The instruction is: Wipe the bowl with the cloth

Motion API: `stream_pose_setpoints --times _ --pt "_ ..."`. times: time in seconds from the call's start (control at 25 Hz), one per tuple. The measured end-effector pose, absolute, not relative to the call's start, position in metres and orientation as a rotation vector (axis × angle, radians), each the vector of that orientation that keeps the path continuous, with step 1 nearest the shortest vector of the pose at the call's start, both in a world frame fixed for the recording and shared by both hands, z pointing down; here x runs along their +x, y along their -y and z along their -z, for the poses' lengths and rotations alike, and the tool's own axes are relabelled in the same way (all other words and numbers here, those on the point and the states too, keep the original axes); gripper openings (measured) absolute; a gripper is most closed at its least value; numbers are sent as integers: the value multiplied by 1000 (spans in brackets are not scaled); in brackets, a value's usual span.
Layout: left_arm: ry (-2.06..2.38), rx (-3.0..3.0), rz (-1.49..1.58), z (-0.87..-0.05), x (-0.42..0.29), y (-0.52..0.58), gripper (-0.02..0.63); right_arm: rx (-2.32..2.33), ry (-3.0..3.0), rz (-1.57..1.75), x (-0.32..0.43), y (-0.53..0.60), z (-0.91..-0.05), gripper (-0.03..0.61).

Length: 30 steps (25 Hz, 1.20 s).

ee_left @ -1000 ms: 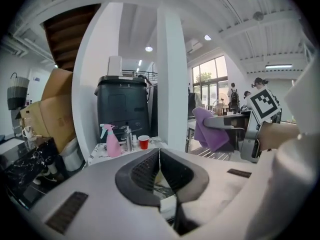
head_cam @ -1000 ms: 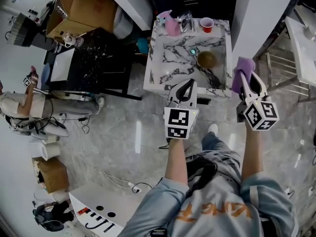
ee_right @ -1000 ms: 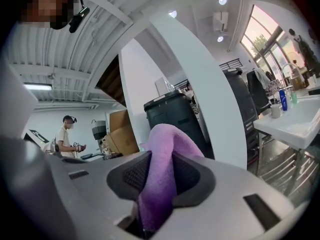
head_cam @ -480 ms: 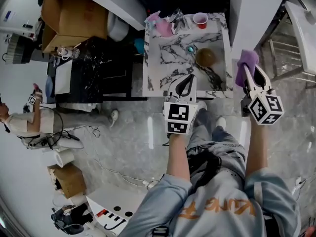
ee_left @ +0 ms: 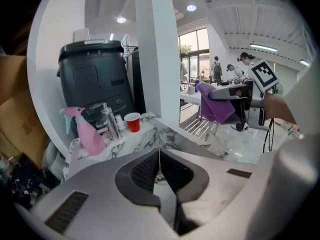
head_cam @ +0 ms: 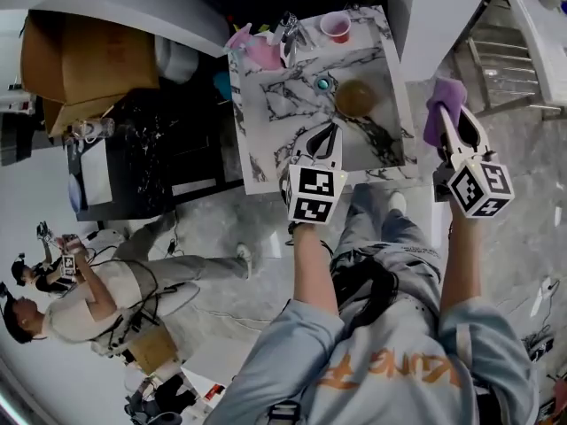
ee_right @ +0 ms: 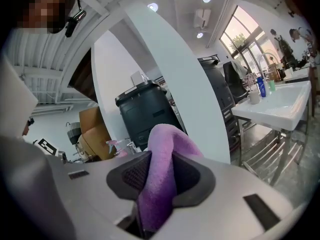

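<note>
Left gripper (ee_left: 160,154) – jaws pressed together, nothing between them. It is held above the near edge of the marble table (head_cam: 275,104). Right gripper (ee_right: 160,159) – jaws clamped on the purple cloth (head_cam: 441,97), which is bunched between the pads, with a fold sticking out past the tips. This gripper is held off the table's right side, over the floor and near the table's corner.

The bowl (head_cam: 354,98), brownish, sits on the table beyond the left gripper's tips and well apart from the cloth; neither gripper touches it. A small teal object (head_cam: 322,84) lies just beside it. A pink spray bottle (head_cam: 257,51) and a red cup (head_cam: 336,27) stand at the far edge.

Progress, as judged: the cloth is secured, so the pick-up part looks done. No contact between cloth and bowl is seen, so the wiping itself is taken as not yet started. Left to do: the cloth brought over to the bowl, the bowl perhaps steadied by the left gripper, and its surface rubbed.
</note>
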<state>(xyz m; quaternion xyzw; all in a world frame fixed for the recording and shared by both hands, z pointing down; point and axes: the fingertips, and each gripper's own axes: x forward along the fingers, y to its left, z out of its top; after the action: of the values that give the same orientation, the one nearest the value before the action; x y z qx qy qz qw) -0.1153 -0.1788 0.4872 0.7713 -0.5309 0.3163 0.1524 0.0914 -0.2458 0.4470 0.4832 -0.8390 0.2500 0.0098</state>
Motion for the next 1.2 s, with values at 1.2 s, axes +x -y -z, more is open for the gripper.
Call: stream_pose_setpoints --times 1.2 --pt "700 2312 -1414 -686 -81 224 135 1620 2318 -847 87 258 -527 130"
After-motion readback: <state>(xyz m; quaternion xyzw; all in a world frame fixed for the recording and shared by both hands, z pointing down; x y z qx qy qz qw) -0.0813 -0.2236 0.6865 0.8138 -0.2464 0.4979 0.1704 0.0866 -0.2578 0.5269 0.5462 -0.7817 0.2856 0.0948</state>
